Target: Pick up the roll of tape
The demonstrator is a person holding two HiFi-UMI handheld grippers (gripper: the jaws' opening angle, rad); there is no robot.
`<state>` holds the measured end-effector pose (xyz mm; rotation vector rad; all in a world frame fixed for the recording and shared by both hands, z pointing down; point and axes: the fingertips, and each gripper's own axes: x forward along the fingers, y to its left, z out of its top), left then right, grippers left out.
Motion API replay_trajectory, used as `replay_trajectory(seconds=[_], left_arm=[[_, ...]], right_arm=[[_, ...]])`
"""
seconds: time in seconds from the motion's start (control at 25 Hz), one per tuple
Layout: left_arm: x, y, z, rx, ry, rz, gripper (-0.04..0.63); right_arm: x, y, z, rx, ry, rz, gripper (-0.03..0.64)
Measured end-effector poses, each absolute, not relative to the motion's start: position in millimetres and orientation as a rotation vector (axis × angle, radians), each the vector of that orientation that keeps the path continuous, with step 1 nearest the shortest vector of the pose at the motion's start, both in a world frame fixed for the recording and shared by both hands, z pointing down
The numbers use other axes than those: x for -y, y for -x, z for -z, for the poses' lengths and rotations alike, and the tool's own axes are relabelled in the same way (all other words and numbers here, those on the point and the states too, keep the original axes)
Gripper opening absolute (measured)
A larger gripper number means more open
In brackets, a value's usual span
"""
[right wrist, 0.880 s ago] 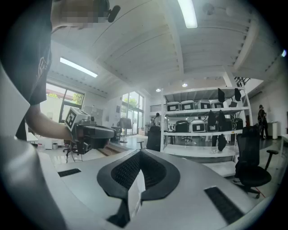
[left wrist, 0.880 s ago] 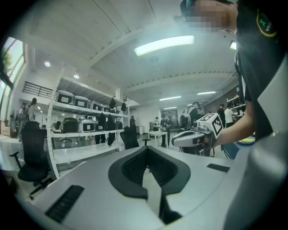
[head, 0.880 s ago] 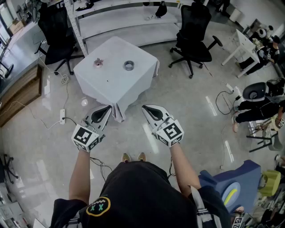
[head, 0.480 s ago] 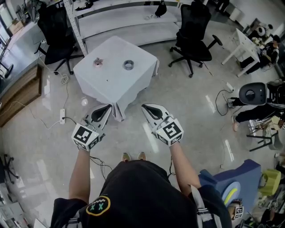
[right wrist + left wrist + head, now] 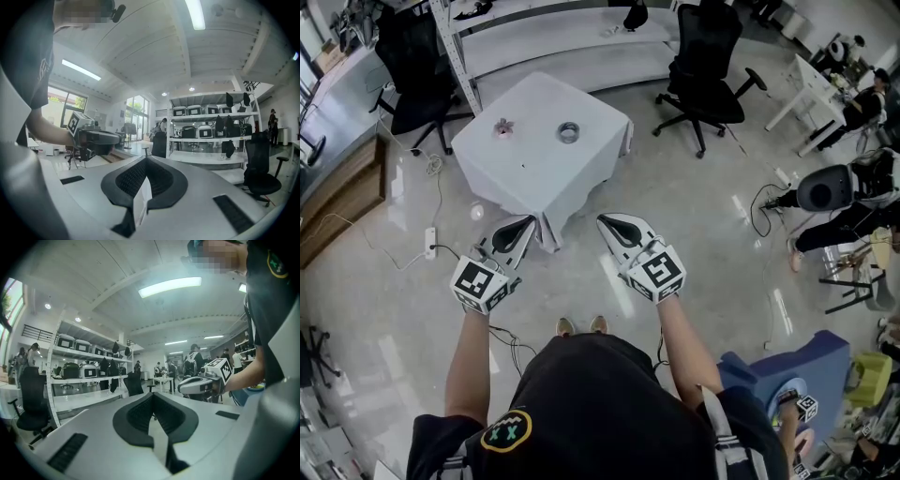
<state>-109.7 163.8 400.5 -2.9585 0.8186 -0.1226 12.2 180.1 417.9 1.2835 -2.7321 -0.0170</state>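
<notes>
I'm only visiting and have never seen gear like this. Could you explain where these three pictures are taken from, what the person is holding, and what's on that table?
There is no robot here. A person holds a two-jaw tool in each hand: the left gripper and the right gripper. The top-down picture comes from a camera on the person's head. The other two come from wide-angle cameras that ride on the grippers, each looking along its own jaws. In both of those views the jaws are closed together with nothing between them, so nothing is held. Ahead stands a white-draped table. On it lie the roll of tape and, to its left, a small pinkish object that is too small to identify. Both grippers are well short of the table and touch nothing on it.
</notes>
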Motion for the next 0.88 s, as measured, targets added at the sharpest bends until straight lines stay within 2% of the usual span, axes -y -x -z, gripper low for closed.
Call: replay_trajectory(seconds=[0.28, 0.52, 0.88], left_arm=[[-164.9, 108.5, -400.5, -0.823, 2.960, 0.129, 0.015], [-162.8, 111.7, -402.3, -0.829, 2.961, 0.134, 0.015], [-165.9, 109.2, -404.6, -0.827, 2.964, 0.135, 0.015]], right_arm=[[-178.9, -17.7, -417.8, 2.736, -1.311, -0.009, 0.025], [-176.8, -15.3, -419.5, 2.748, -1.303, -0.025, 0.100], [-181.9, -15.6, -420.5, 2.770, -1.280, -0.047, 0.288]])
